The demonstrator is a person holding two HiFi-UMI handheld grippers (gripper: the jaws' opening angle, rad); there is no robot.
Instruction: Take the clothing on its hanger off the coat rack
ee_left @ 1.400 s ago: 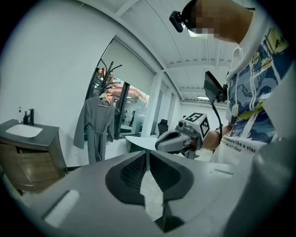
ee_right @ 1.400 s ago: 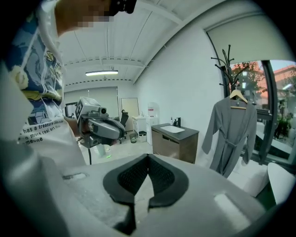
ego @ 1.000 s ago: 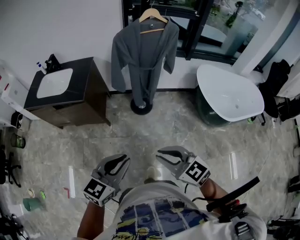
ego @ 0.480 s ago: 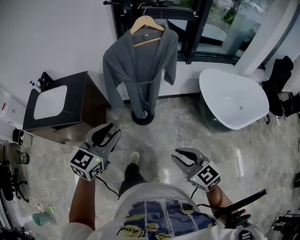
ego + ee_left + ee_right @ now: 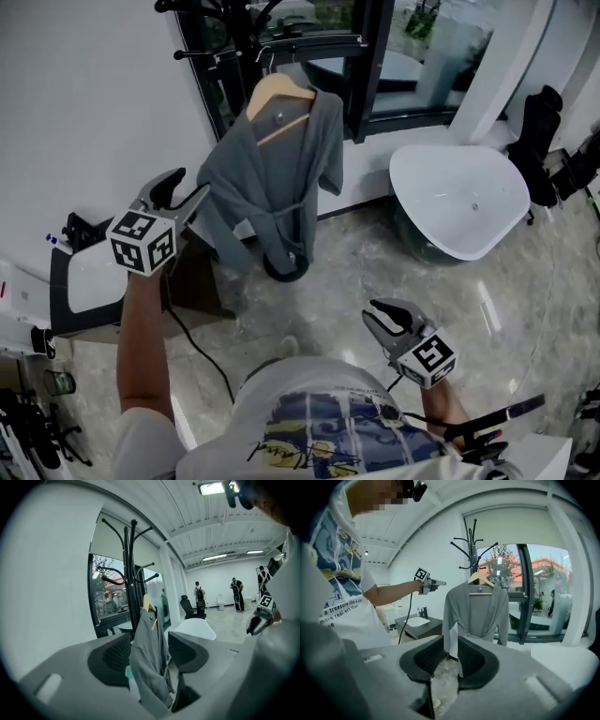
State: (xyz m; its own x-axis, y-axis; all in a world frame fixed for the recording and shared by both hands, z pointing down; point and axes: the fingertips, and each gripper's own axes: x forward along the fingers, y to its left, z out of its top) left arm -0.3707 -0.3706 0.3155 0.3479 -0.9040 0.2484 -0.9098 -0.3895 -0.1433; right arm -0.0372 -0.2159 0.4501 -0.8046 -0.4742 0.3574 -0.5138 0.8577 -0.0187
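Left gripper (image 5: 185,187) is up high at the left, arm stretched toward the far wall, and its jaws are opening, already wide, with nothing pressed between the pads. Its own view looks straight through the gap at the grey robe (image 5: 272,178), but the right gripper view shows it just to the left of the garment at about hanger height, not touching it. The robe hangs on a wooden hanger (image 5: 274,94), which sits on the black coat rack (image 5: 225,37) at the far side, in front of the dark-framed window (image 5: 375,56). The sleeves hang down and the hem reaches down to the rack's round base. Right gripper (image 5: 380,314) is low and near, close to the person's body at the right, its jaws a narrow gap apart with only floor showing between them. To the right of the rack sits a white bathtub (image 5: 459,202). At the left, below the raised arm, is a dark vanity with a white sink (image 5: 89,281).
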